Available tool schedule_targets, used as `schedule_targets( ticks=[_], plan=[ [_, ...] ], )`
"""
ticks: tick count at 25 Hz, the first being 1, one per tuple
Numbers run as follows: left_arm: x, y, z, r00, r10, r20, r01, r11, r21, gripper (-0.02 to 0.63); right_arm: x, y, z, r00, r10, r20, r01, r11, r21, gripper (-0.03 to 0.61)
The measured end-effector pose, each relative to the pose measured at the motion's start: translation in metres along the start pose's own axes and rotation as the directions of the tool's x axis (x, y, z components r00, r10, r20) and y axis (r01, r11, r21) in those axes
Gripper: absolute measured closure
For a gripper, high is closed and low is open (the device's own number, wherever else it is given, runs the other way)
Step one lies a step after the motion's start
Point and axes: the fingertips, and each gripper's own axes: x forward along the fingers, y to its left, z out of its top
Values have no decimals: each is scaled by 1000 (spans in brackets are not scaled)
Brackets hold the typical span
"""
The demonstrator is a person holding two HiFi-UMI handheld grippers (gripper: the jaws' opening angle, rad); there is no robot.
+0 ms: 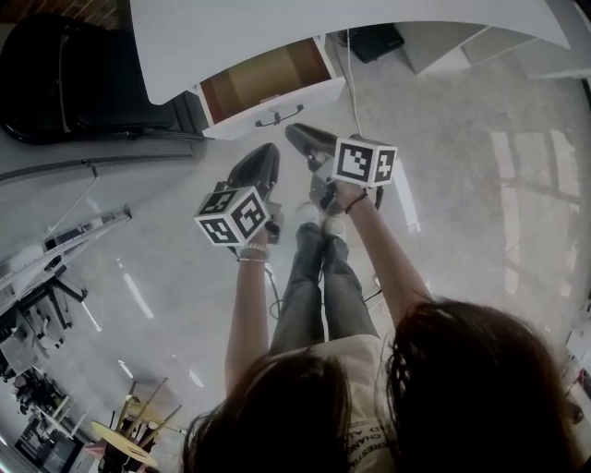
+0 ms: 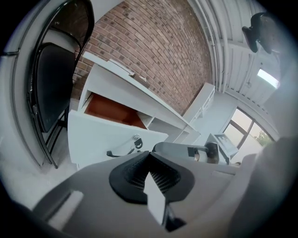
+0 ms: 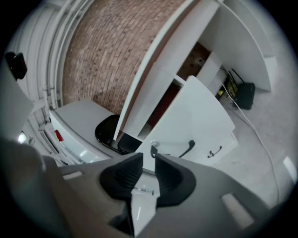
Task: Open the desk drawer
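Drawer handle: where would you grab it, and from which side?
Take the handle at the middle of its dark bar, coming straight at the front of the drawer. The bar bows out from that white face, so jaws should close above and below it.

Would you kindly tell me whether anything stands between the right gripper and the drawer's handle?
Nothing visible does. The right gripper, its fingers apart and empty, faces the handle on the drawer with only open air between them. The drawer is already pulled out from under the desk.
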Motion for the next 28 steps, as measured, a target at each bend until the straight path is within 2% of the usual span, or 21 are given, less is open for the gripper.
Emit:
schedule_targets(
  ticks=[5,9,13,20,28],
  plan=[
    [-19,-24,22,1000,-7,21,7,1000,31,615,-18,45,21,1000,-14,-23,8,976,-220,525],
    [-36,-50,43,999,-27,19,26,995,92,615,-32,81,29,999,-17,-46,-1,934,-357,542],
    [-56,-76,62,998,-47,37,42,990,136,615,-48,114,30,998,-8,-57,-18,891,-454,566],
    [-88,-106,87,996,-56,66,44,984,171,615,-76,160,37,998,-2,-60,-32,824,-566,575],
    [-117,-129,110,992,-67,105,44,979,201,615,-98,199,50,999,19,-27,-32,784,-620,575]
  ],
)
